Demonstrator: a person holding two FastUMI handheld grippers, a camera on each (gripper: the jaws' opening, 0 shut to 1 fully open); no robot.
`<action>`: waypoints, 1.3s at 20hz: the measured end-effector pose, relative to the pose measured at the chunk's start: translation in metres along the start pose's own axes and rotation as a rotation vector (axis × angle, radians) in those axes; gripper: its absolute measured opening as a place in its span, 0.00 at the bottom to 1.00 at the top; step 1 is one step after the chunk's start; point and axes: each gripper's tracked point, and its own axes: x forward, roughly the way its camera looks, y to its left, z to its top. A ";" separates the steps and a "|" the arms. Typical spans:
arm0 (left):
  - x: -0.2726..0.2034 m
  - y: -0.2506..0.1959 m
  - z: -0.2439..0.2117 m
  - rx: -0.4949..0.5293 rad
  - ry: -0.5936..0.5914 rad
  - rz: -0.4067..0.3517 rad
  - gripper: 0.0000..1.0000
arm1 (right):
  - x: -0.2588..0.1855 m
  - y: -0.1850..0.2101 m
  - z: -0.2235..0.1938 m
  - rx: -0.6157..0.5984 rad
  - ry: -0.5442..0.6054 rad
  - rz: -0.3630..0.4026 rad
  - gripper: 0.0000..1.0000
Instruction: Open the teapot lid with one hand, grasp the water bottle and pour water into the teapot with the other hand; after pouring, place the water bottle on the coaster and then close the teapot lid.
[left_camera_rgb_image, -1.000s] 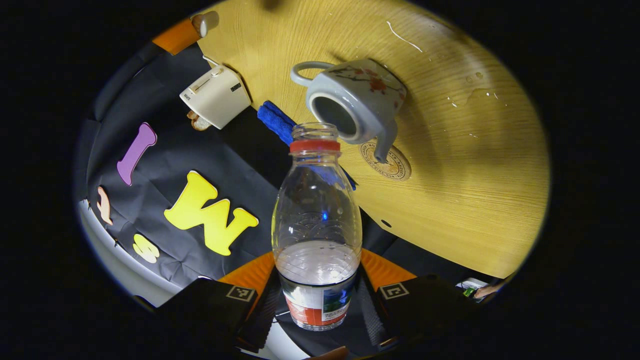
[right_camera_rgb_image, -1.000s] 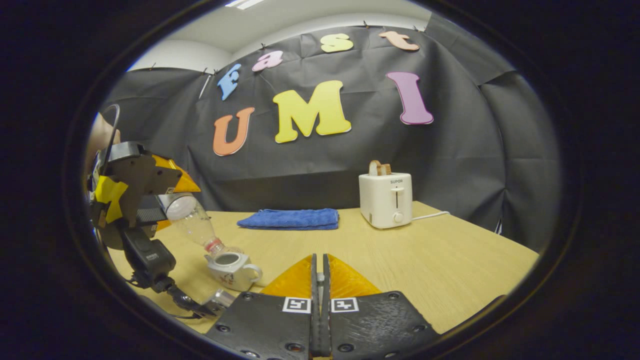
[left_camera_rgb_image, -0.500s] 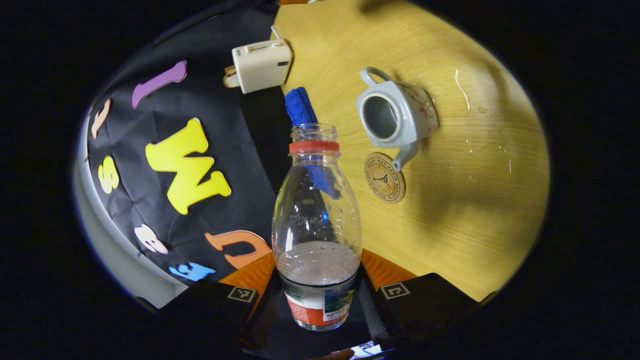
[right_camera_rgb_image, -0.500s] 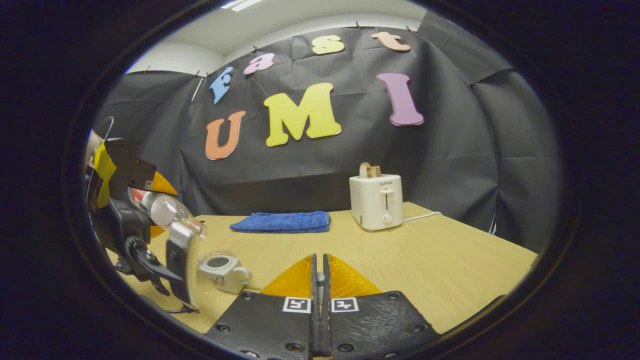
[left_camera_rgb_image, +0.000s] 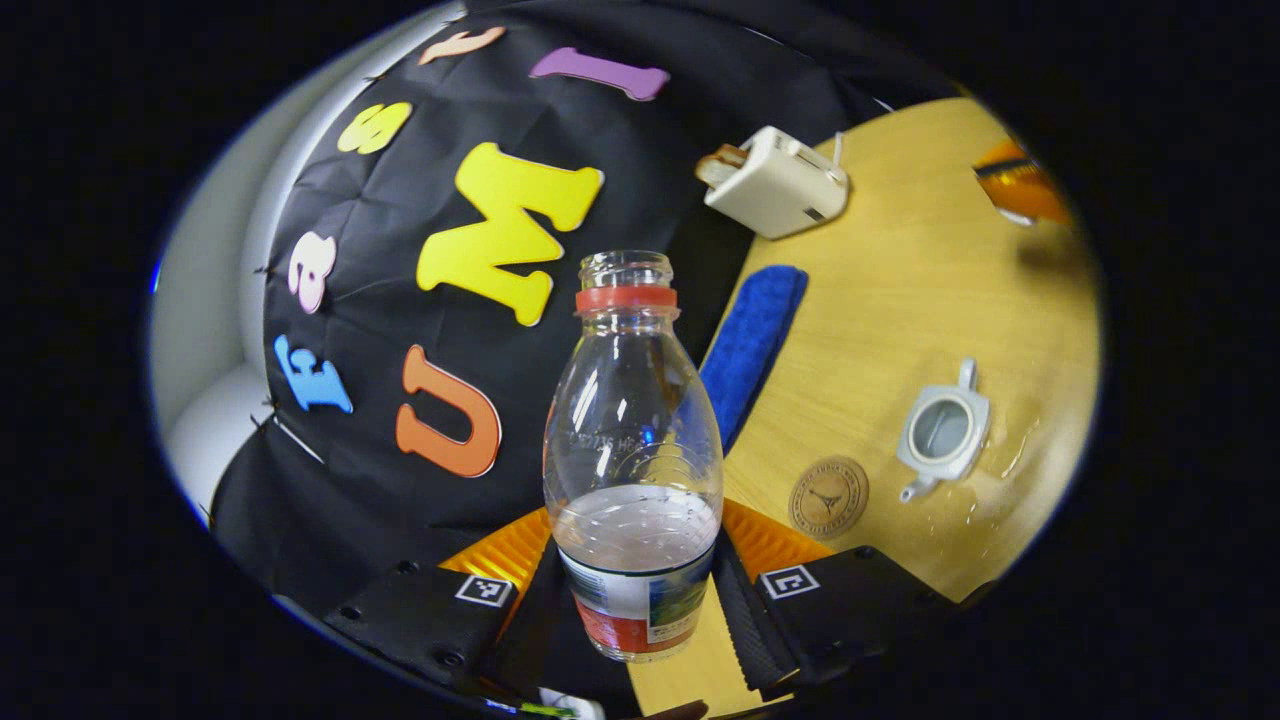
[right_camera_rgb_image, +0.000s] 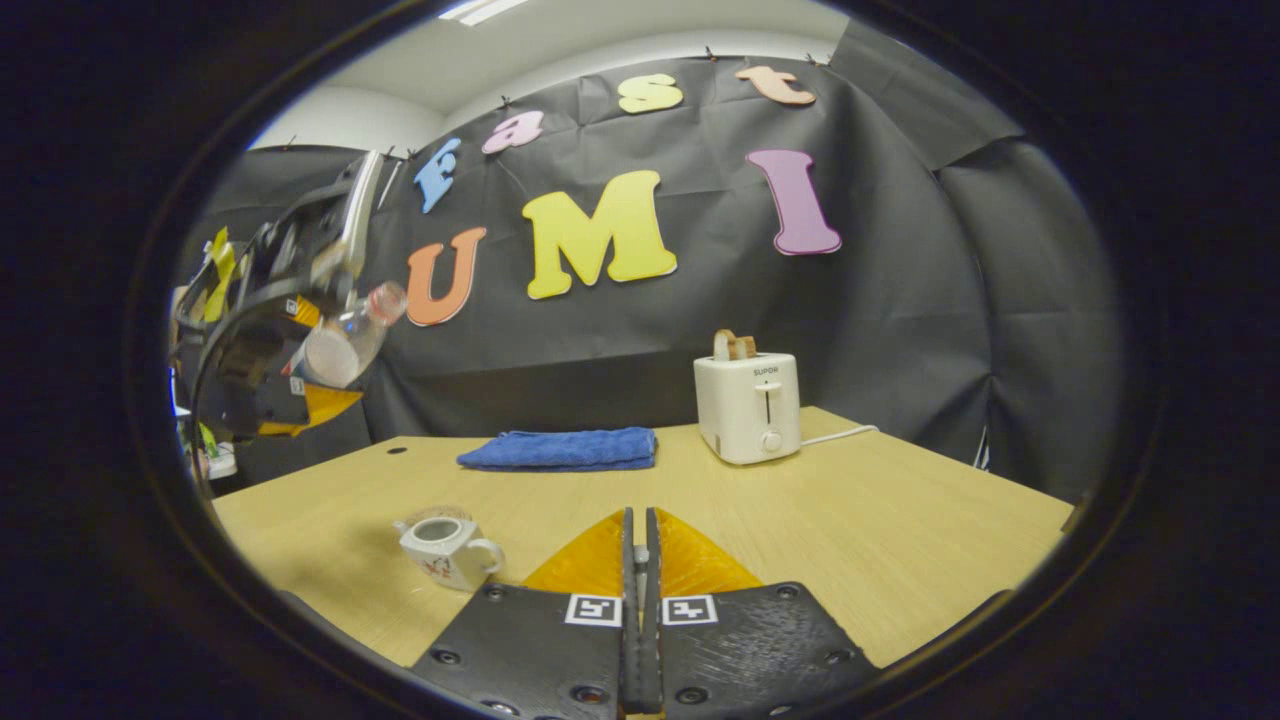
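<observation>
The left gripper (left_camera_rgb_image: 637, 600) holds the water bottle (left_camera_rgb_image: 633, 470) low on its body, a finger pressed to each side; the bottle is uncapped with a little water in its base. The right gripper (right_camera_rgb_image: 637, 560) has its fingers nearly together on something small between the tips, perhaps the lid, too hidden to tell. On the table (right_camera_rgb_image: 880, 520) the teapot (left_camera_rgb_image: 942, 430) stands open, just beside the coaster (left_camera_rgb_image: 828, 497); farther off lie a blue cloth (right_camera_rgb_image: 560, 448) and a toaster (right_camera_rgb_image: 748, 405).
</observation>
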 end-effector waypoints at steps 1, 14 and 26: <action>0.004 0.003 0.004 -0.087 -0.015 0.014 0.75 | 0.000 0.001 -0.001 0.000 0.001 0.002 0.00; 0.071 -0.063 0.001 -0.913 -0.203 -0.129 0.77 | -0.009 0.013 0.005 0.031 -0.002 0.033 0.00; 0.093 -0.088 -0.026 -1.033 -0.180 -0.156 0.78 | -0.026 0.038 0.016 0.002 -0.031 0.084 0.00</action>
